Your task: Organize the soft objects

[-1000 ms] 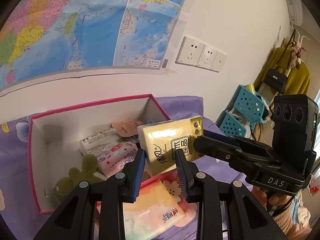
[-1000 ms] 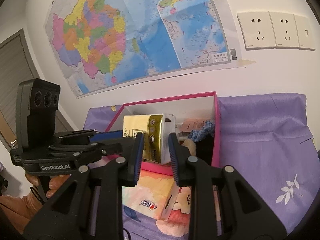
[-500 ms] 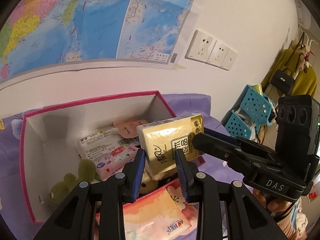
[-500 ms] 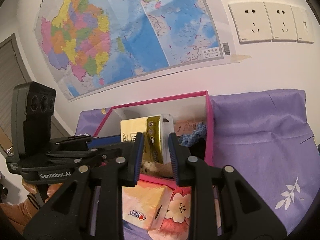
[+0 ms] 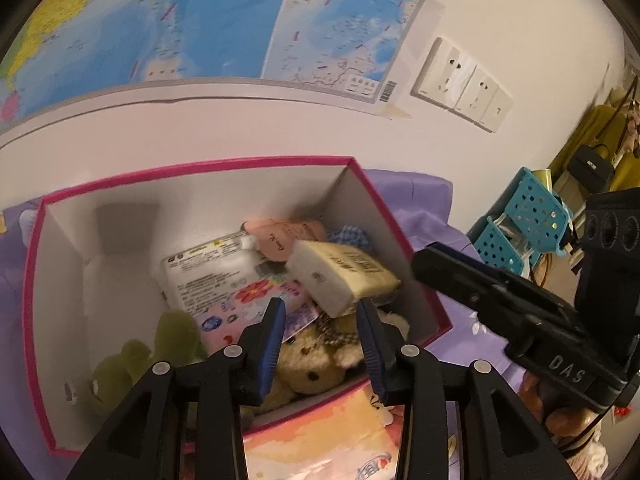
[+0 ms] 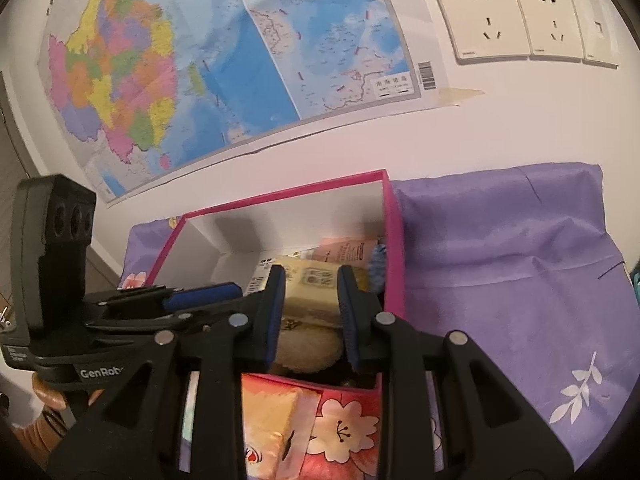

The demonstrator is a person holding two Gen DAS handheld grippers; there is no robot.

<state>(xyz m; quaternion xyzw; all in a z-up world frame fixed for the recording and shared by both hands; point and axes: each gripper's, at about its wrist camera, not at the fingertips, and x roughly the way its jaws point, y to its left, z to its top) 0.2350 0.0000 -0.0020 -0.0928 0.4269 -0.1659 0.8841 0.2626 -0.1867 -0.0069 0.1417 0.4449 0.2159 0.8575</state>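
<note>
A yellow tissue pack (image 5: 344,276) lies tilted inside the pink-rimmed white box (image 5: 200,166), resting over a teddy bear (image 5: 312,372). My left gripper (image 5: 322,340) hangs just over the box's near edge. Its jaws are opening; the pack's lower corner sits between the tips with no pad pressing on it. In the right wrist view the yellow tissue pack (image 6: 310,284) sits squeezed between the pads of my right gripper (image 6: 310,304), which is shut on its end. The box also holds a wipes pack (image 5: 208,276), a green plush frog (image 5: 120,368) and a peach pouch (image 5: 280,234).
An orange tissue pack (image 5: 320,444) lies on the purple cloth (image 6: 520,280) in front of the box (image 6: 280,198). Blue baskets (image 5: 528,220) stand off to the right. The wall with a map and sockets rises close behind the box.
Both grippers have sunk toward the box with the yellow pack. The pack has tipped from upright to lying tilted on the contents. The left jaws have widened and let go of it.
</note>
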